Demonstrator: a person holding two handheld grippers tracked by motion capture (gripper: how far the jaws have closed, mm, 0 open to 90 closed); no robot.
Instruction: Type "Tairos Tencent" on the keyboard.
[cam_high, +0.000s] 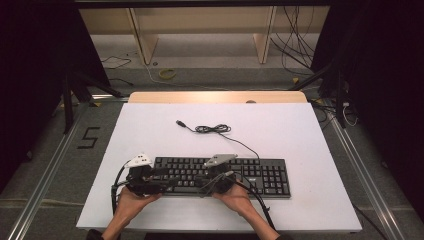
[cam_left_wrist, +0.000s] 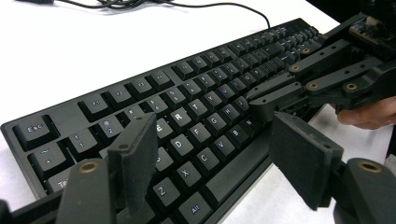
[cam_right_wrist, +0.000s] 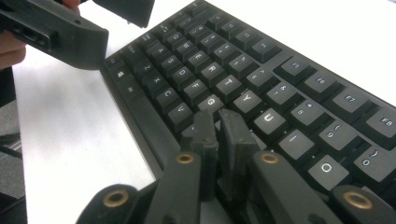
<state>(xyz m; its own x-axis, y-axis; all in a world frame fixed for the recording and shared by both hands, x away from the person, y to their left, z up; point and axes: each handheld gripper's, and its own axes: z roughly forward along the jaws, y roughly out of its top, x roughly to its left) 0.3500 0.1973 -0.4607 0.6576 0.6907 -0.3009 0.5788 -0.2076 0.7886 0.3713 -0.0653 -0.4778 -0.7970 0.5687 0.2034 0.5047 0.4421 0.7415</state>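
Lying lengthwise across the table — keyboard, keys up.

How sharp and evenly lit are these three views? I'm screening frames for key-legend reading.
High view: table bright, surroundings dark, keyboard legends too small. Left gripper view: near jaws soft, mid-row legends readable, white surface glaring. Right gripper view: jaws blurred, legends like U and O legible, far corner washed out.

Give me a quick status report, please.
Left tongs open over keyboard. Right tongs nearly shut, tips at the H key. Nothing blocking.
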